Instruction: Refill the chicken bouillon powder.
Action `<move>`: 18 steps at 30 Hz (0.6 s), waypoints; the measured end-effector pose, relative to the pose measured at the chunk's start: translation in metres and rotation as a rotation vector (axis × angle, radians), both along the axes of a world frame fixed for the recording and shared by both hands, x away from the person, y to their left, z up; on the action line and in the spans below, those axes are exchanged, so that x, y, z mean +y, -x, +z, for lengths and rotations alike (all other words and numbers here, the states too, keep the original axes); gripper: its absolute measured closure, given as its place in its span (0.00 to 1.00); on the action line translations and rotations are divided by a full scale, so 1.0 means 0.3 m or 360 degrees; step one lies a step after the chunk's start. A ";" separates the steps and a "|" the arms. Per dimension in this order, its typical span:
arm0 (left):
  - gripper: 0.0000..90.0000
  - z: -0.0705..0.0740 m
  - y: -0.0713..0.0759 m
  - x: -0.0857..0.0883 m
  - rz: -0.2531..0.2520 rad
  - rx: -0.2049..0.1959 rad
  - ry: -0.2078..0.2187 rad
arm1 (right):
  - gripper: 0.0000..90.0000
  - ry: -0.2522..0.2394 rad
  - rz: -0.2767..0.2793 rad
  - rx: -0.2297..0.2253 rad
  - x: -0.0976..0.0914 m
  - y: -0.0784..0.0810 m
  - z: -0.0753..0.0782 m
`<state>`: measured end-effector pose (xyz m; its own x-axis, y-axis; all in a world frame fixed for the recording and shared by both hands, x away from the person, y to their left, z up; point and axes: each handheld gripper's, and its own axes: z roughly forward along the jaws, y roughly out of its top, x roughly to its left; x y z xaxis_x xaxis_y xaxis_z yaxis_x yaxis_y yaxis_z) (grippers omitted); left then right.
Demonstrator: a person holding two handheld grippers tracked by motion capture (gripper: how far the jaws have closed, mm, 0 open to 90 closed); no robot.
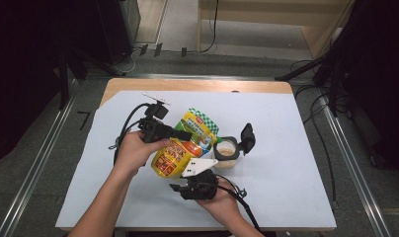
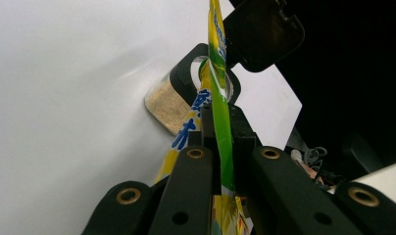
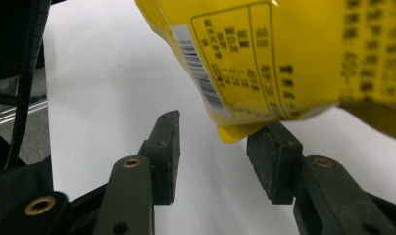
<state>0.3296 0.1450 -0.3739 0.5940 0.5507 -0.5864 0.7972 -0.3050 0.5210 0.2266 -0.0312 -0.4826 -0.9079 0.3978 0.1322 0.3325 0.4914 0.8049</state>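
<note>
Nearest the high camera, the right gripper [image 1: 190, 174] is hovering at about 6 o'clock of the yellow-green snack pouch [image 1: 185, 145], its jaws standing apart with only the pouch's bottom corner hanging above the gap, pads not pressing it. The left gripper [image 1: 180, 134], coming in from 9 o'clock, is clamping the pouch's upper edge and tilting it. The pouch's mouth is sitting over the open jar [image 1: 226, 152] of tan powder at 3 o'clock on the white table [image 1: 286, 148].

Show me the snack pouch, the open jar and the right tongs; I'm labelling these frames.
snack pouch [image 1: 180, 150], high view, its printed front.
open jar [image 1: 227, 152], high view, the powder inside.
right tongs [image 3: 213, 154], right gripper view, the gap between the tips.
</note>
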 end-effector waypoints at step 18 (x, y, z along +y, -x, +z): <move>1.00 0.000 -0.024 0.099 0.0115 -0.0022 0.0081 | 0.63 -0.0026 -0.0084 0.0066 -0.036 -0.032 -0.001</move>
<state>0.3368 0.1746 -0.3739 0.5622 0.5619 -0.6068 0.8087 -0.2199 0.5457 0.2361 -0.0421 -0.4830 -0.8794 0.4422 0.1764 0.3909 0.4591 0.7977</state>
